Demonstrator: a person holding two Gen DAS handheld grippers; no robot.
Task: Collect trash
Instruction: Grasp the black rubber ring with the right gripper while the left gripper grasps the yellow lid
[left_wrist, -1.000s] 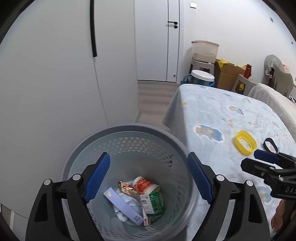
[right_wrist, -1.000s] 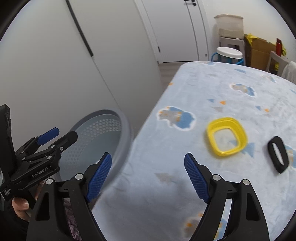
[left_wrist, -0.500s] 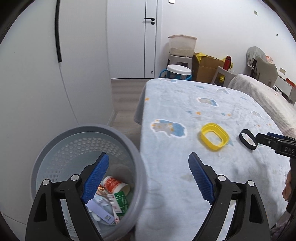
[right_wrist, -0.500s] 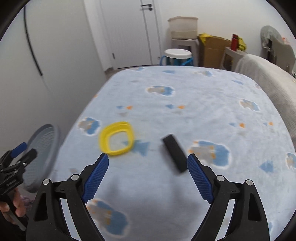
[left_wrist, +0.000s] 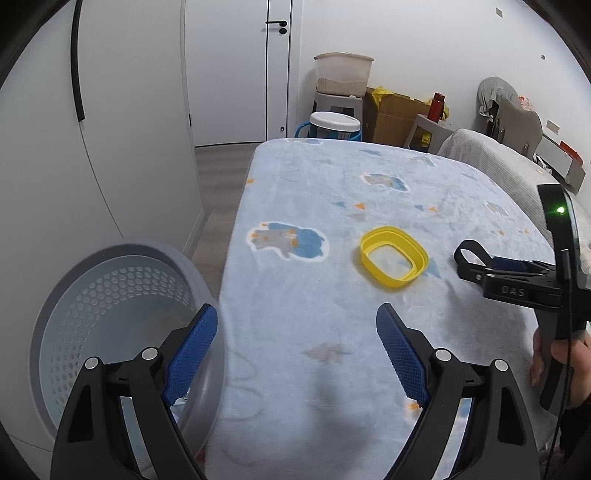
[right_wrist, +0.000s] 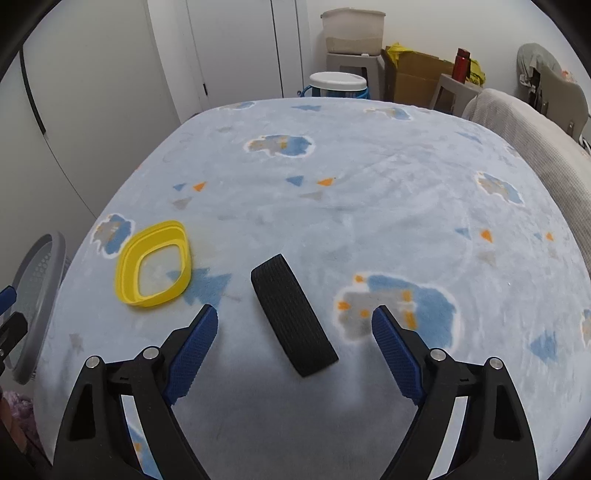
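A yellow plastic ring (left_wrist: 394, 261) (right_wrist: 153, 264) lies on the light blue blanket-covered table (left_wrist: 332, 206) (right_wrist: 369, 206). A black rubber tyre-like ring (right_wrist: 293, 319) lies right of it; in the left wrist view it (left_wrist: 466, 249) is partly hidden by my right gripper. My right gripper (right_wrist: 293, 323) is open, its jaws standing on either side of the black ring, apart from it. My left gripper (left_wrist: 297, 338) is open and empty over the table's near left edge. The grey perforated trash basket (left_wrist: 110, 295) (right_wrist: 33, 295) stands left of the table.
White wardrobe doors (left_wrist: 110, 110) rise behind the basket. At the far end stand a white-lidded blue bucket (left_wrist: 334, 123), a stool with a plastic tub (left_wrist: 343, 74), cardboard boxes (left_wrist: 395, 110) and a chair (left_wrist: 517, 118). A beige cushion (right_wrist: 535, 147) borders the table's right side.
Both grippers have swung right, away from the basket and over the table. My right gripper has closed in on the black ring, which now lies between its open jaws.
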